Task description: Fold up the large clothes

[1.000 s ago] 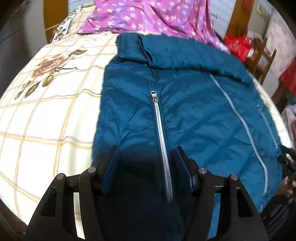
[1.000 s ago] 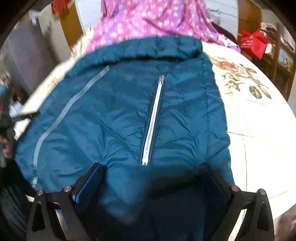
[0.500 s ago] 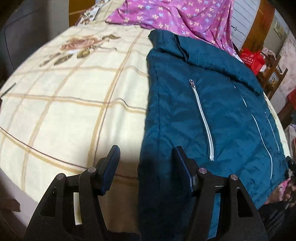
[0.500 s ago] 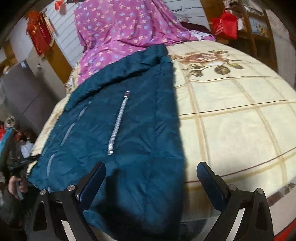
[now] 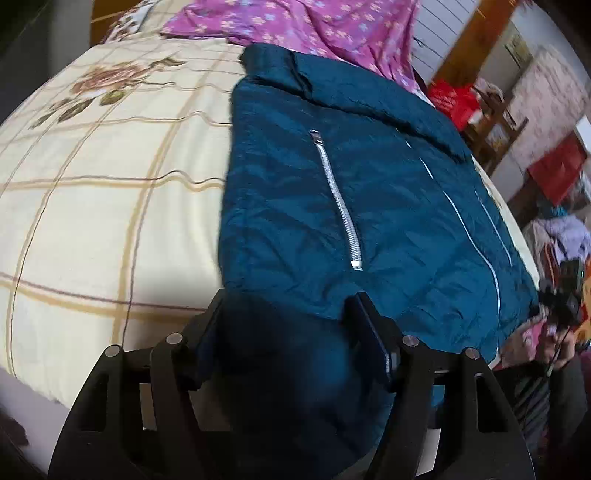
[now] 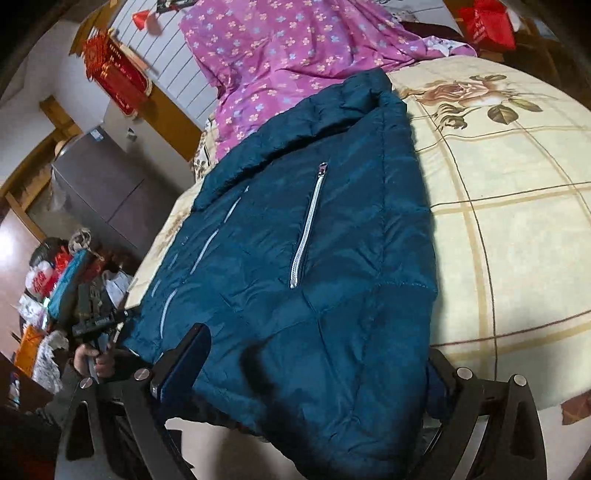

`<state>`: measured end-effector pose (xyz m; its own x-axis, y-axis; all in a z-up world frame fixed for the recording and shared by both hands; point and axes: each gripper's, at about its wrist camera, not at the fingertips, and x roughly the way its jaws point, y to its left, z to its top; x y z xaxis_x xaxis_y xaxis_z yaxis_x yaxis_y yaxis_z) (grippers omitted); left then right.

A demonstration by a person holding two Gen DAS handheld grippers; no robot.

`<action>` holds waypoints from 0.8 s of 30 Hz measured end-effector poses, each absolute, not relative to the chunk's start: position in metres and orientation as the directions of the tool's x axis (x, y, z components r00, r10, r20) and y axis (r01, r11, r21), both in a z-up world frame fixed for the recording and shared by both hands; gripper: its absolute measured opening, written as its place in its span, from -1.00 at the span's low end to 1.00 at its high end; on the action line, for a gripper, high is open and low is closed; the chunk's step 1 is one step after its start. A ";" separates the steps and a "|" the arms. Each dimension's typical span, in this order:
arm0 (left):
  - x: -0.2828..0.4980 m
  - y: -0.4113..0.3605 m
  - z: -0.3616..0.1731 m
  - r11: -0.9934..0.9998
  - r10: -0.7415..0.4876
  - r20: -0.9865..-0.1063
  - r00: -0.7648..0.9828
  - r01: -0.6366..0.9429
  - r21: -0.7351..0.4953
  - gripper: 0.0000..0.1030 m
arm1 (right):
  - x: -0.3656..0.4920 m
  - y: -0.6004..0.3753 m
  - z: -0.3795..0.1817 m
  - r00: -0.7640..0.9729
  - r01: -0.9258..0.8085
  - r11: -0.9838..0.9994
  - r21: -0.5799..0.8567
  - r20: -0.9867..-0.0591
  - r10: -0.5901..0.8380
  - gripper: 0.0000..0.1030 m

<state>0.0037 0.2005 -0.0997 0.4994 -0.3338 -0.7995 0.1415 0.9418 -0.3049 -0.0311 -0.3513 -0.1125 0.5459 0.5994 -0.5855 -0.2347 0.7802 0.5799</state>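
A large teal puffer jacket (image 5: 332,206) lies flat on a cream checked bedspread (image 5: 96,206), collar far, hem hanging over the near bed edge. It also shows in the right wrist view (image 6: 314,258). Silver pocket zippers (image 5: 338,203) (image 6: 306,229) run down its front. My left gripper (image 5: 290,332) is open, its fingers over the jacket's left hem corner. My right gripper (image 6: 314,369) is open wide, straddling the right hem corner. Neither holds the cloth.
A purple flowered cloth (image 5: 295,26) is heaped at the far end of the bed. The bedspread (image 6: 517,221) extends right of the jacket in the right wrist view. Clutter, red bags (image 6: 487,22) and a grey cabinet (image 6: 99,184) surround the bed.
Both grippers have swung outward to the jacket's hem corners, then drawn closer over the cloth. Both stay open. The jacket has not moved.
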 end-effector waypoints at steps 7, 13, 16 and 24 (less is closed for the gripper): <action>0.026 0.189 -0.098 0.921 -0.390 -0.792 0.470 0.199 -0.336 0.64 | -0.011 -0.335 -0.112 0.575 -0.266 0.818 0.509 -0.598 0.559 0.94; -0.008 0.189 -0.087 0.869 -0.491 -0.756 0.432 0.299 -0.394 0.64 | -0.024 -0.339 -0.115 0.536 -0.309 0.779 0.546 -0.577 0.617 0.93; 0.002 0.194 -0.088 0.867 -0.498 -0.743 0.448 0.271 -0.418 0.62 | -0.025 -0.341 -0.116 0.535 -0.313 0.774 0.550 -0.571 0.622 0.93; 0.000 0.196 -0.099 0.848 -0.530 -0.752 0.393 0.258 -0.463 0.43 | -0.026 -0.338 -0.116 0.571 -0.283 0.802 0.525 -0.580 0.581 0.93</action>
<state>-0.0001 0.1961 -0.0989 0.3931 -0.5298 -0.7515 0.2576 0.8481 -0.4631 -0.0265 -0.3376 -0.1157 0.5706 0.5812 -0.5802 -0.2833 0.8024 0.5252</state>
